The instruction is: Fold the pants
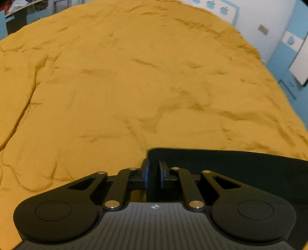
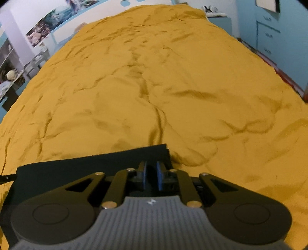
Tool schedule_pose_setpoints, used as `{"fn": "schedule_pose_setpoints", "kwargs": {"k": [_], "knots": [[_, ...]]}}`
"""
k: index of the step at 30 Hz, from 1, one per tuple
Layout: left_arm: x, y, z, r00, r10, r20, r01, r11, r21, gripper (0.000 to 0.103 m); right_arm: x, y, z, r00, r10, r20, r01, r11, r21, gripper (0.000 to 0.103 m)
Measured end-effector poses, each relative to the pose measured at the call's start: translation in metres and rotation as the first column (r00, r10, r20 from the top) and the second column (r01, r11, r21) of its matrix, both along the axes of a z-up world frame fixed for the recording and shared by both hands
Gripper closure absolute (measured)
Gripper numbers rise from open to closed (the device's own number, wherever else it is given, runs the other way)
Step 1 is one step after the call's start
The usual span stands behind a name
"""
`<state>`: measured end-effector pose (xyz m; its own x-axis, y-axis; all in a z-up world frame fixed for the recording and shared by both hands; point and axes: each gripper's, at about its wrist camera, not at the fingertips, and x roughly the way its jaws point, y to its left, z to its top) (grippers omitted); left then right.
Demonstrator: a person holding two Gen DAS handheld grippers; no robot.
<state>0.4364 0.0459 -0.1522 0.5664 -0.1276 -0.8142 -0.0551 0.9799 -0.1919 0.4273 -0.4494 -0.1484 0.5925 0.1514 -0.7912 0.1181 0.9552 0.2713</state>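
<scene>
Dim, warm indoor light; soft motion blur, strong fisheye bending at edges.

A wrinkled mustard-yellow bedspread [image 1: 134, 80] covers the whole bed, creased all over, with one long fold running down its middle in the right wrist view. Past its far edge the wall [image 1: 256, 17] is pale with blue apple shapes [image 1: 210, 4]. Off the far right corner a small blue nightstand [image 2: 221, 23] carries a pair of shoes [image 2: 211, 9], beside a blue set of drawers [image 2: 269, 36]. Along the left edge, posters [image 2: 57, 21] hang above cluttered shelves [image 2: 11, 71].
</scene>
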Motion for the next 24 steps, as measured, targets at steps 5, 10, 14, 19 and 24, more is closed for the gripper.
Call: {"fn": "schedule_pose_setpoints", "kwargs": {"k": [5,10,14,19,24], "knots": [[0.000,-0.001,0.005,0.999,0.025,0.023,-0.027,0.996,0.088,0.091,-0.011,0.004,0.006,0.999,-0.022,0.027,0.023,0.999,-0.048,0.096],[-0.040,-0.004,0.036,0.997,-0.048,0.068,0.043,0.997,0.071,0.090,-0.042,0.033,0.027,0.997,0.046,0.061,-0.043,0.998,-0.043,0.094],[-0.080,-0.015,0.050,0.991,-0.112,0.079,0.106,0.992,0.067,0.090,-0.074,0.064,0.025,0.993,0.094,0.075,-0.092,0.995,-0.032,0.088],[-0.127,-0.021,0.039,0.984,-0.173,0.040,0.167,0.979,0.120,0.090,-0.114,0.081,0.010,0.994,0.095,0.062,-0.092,0.995,-0.049,0.086],[-0.155,-0.007,0.024,0.991,-0.135,-0.012,0.135,0.986,0.095,0.090,-0.144,0.080,0.002,0.997,0.068,0.037,-0.067,0.997,-0.039,0.087]]}}
